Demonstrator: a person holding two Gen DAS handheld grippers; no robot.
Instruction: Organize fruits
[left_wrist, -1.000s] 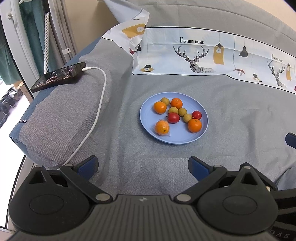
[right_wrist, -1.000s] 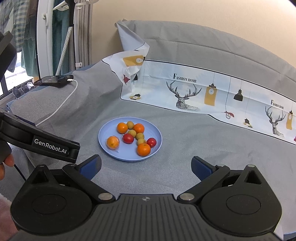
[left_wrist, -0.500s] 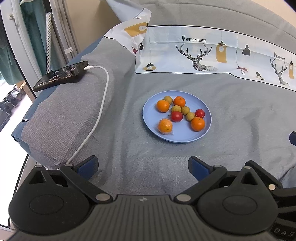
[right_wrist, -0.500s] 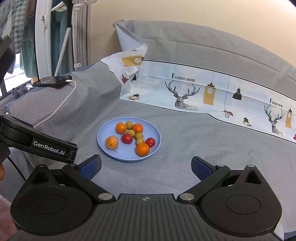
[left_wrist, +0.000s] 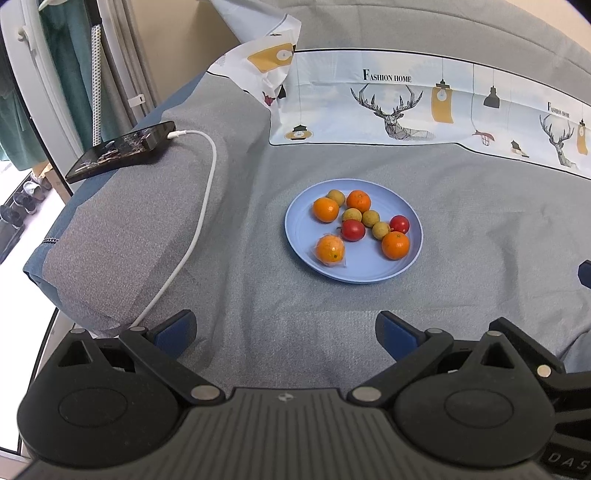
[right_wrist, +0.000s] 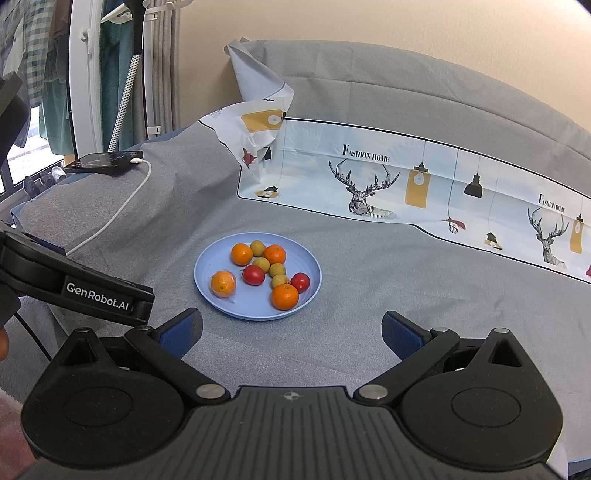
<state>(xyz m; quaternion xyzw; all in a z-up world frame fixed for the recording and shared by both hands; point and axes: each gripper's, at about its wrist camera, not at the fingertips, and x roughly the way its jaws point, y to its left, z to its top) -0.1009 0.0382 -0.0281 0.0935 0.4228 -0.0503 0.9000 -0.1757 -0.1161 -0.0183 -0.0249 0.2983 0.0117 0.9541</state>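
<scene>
A light blue plate (left_wrist: 306, 254) (right_wrist: 207, 295) lies on the grey bed cover and holds several small fruits. Among them are oranges (left_wrist: 395, 245) (right_wrist: 284, 296), one of which is in clear wrap (left_wrist: 330, 249) (right_wrist: 223, 283), two red fruits (left_wrist: 352, 230) (right_wrist: 254, 274) and several yellow-green ones (left_wrist: 351, 215) (right_wrist: 260, 264). My left gripper (left_wrist: 284, 328) is open and empty, well short of the plate. My right gripper (right_wrist: 291, 330) is also open and empty, just in front of the plate. The left gripper's black body (right_wrist: 74, 288) shows at the left of the right wrist view.
A black phone (left_wrist: 122, 151) (right_wrist: 103, 160) on a white charging cable (left_wrist: 192, 240) rests on the raised grey pillow at left. A printed white sheet (left_wrist: 424, 107) with deer lies behind the plate. The bed's left edge drops to the floor.
Both views have drifted slightly; the plate has shifted a little to the right in the left wrist view. Both grippers stay open and the fruits have not moved.
</scene>
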